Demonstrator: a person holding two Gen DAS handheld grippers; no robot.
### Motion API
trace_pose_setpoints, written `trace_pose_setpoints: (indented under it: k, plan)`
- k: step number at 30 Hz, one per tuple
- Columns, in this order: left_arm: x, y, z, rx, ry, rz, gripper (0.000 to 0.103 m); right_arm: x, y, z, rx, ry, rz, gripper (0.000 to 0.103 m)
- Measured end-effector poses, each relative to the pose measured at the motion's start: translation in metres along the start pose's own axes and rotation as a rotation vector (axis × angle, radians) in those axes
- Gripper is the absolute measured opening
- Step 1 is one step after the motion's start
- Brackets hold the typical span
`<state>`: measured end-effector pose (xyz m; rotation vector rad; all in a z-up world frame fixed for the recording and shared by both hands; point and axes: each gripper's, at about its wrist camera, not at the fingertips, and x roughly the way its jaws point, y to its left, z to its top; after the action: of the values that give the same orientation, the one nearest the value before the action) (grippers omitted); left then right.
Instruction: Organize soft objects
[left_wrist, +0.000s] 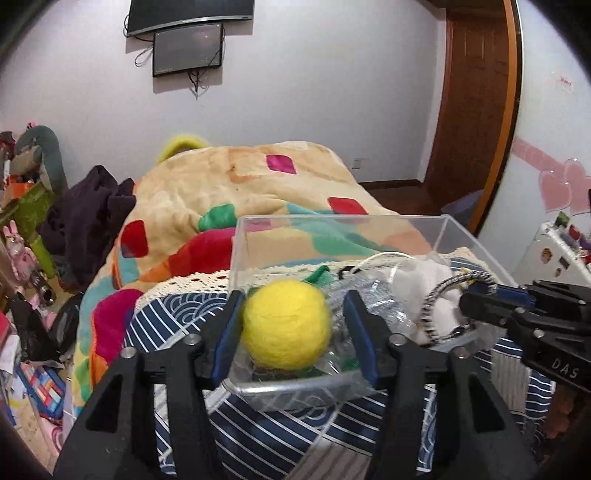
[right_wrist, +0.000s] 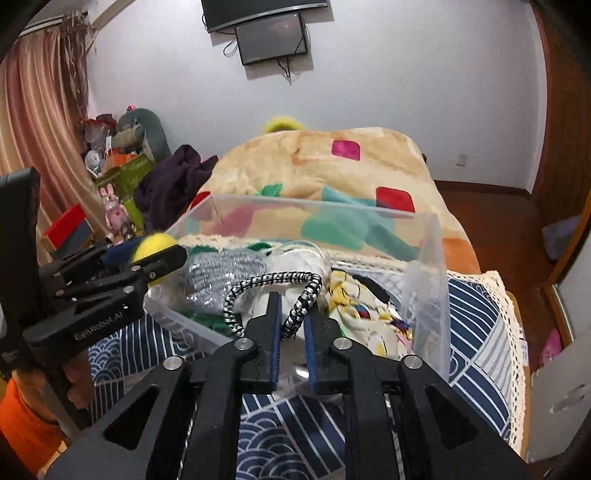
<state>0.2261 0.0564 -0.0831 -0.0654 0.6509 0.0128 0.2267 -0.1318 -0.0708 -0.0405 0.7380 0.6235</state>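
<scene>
2 dark screens (right_wrist: 271, 37) hang on the white wall. A patchwork blanket (left_wrist: 236, 184) covers the bed, dark purple clothing (left_wrist: 88, 214) beside it. Striped curtain (right_wrist: 33, 122) at left; wooden door (left_wrist: 476, 110) at right.
</scene>
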Motion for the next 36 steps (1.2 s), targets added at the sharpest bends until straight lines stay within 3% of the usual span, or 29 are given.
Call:
trace_pose_setpoints:
  k: [6,13,22,27,36]
  plan:
    - [-0.019,-0.006,-0.010,0.014,-0.019,-0.019,0.066,-0.007,-0.004,-0.003,-0.007,0.002,-0.009,0.040]
    - [-0.056,-0.012,-0.013,0.008,-0.078,-0.075,0.066,-0.029,-0.006,-0.005,-0.003,-0.045,-0.005,0.042]
    - [-0.133,-0.031,-0.002,0.031,-0.248,-0.119,0.067,-0.092,0.016,0.005,-0.048,-0.228,-0.004,0.043]
    - [-0.176,-0.040,-0.004,0.052,-0.342,-0.113,0.075,-0.127,0.027,0.004,-0.060,-0.339,-0.024,0.058]
    - [-0.221,-0.050,-0.018,0.040,-0.412,-0.115,0.094,-0.165,0.042,-0.012,-0.054,-0.467,-0.046,0.084]
